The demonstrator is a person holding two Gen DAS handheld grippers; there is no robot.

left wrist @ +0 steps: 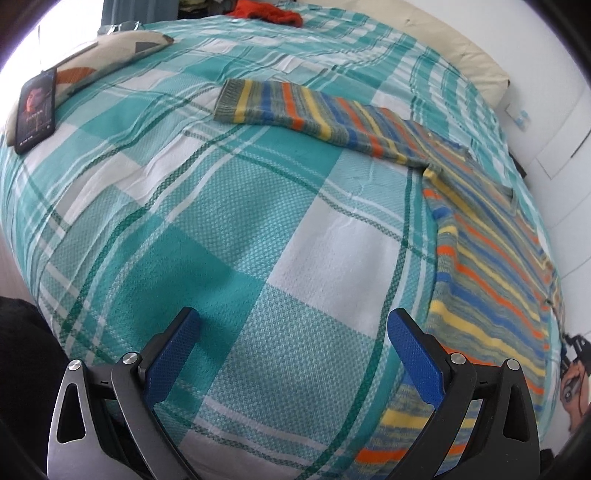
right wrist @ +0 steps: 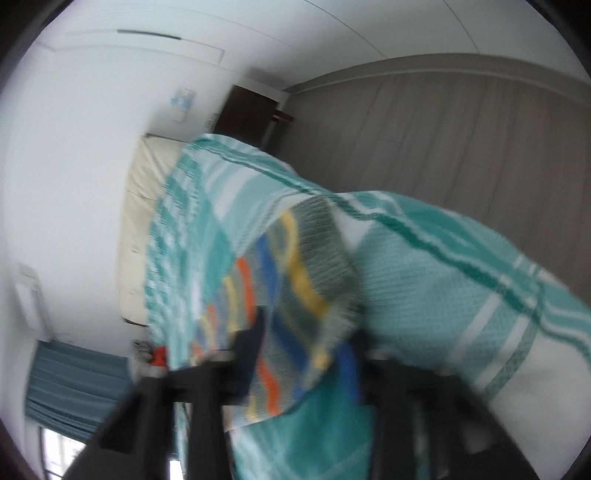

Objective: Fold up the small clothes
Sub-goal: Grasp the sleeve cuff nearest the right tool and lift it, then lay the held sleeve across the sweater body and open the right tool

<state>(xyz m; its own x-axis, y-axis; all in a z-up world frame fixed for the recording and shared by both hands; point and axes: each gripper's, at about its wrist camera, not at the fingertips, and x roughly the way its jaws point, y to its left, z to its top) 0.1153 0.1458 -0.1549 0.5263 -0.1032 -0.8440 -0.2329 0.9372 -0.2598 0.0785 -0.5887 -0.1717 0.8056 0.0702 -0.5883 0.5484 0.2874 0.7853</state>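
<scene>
A small striped knit sweater (left wrist: 491,258) in grey, blue, orange and yellow lies flat on the teal plaid bedspread (left wrist: 229,229), one sleeve (left wrist: 295,107) stretched out to the left. My left gripper (left wrist: 293,325) is open and empty over bare bedspread, just left of the sweater's hem. In the blurred, tilted right wrist view, my right gripper (right wrist: 306,343) has a finger on each side of the other striped sleeve cuff (right wrist: 295,280); the jaws stand apart around it, and blur hides any contact.
A dark card or book (left wrist: 35,110) rests on a patterned pillow (left wrist: 107,55) at the far left. Orange-red cloth (left wrist: 269,13) lies at the bed's far end. A cream headboard cushion (left wrist: 469,55) and a white wall are on the right.
</scene>
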